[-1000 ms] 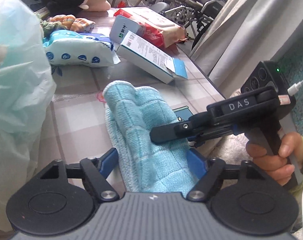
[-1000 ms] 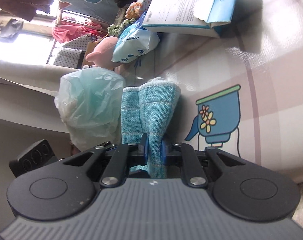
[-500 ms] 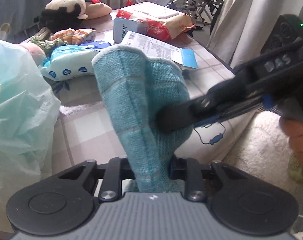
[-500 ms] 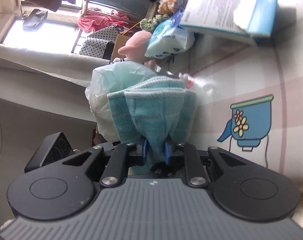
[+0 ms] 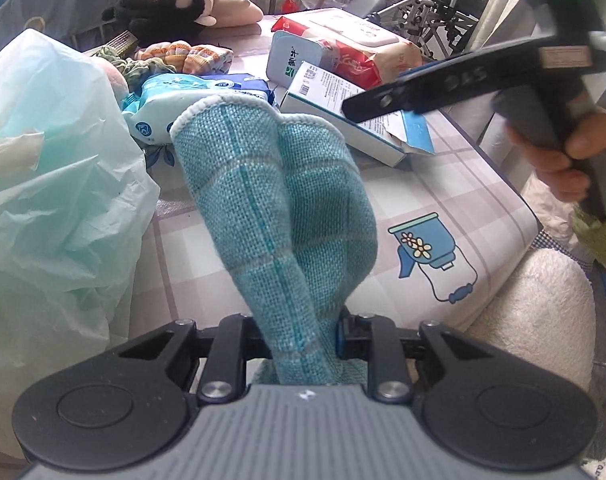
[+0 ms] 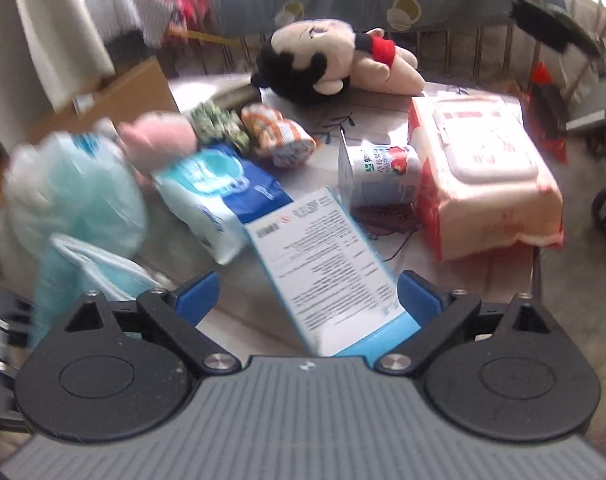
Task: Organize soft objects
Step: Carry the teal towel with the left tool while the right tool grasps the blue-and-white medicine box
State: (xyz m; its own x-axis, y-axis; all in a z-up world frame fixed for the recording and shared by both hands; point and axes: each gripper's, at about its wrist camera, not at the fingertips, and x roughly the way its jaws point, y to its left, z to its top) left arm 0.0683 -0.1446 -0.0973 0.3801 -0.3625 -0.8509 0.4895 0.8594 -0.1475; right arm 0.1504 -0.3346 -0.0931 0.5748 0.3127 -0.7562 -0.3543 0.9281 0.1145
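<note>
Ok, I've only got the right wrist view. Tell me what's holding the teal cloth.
Observer: The left gripper has the teal cloth; its jaws have just been closing and now pinch the cloth's lower end.
Operator: Confirm my right gripper is clear of it.
Observer: The right gripper hangs apart from the cloth, above the white box; its jaws have just been opening and grip nothing.
Operator: Say what's right of the cloth.
Observer: A blue watering-can print on the checked tablecloth.
</note>
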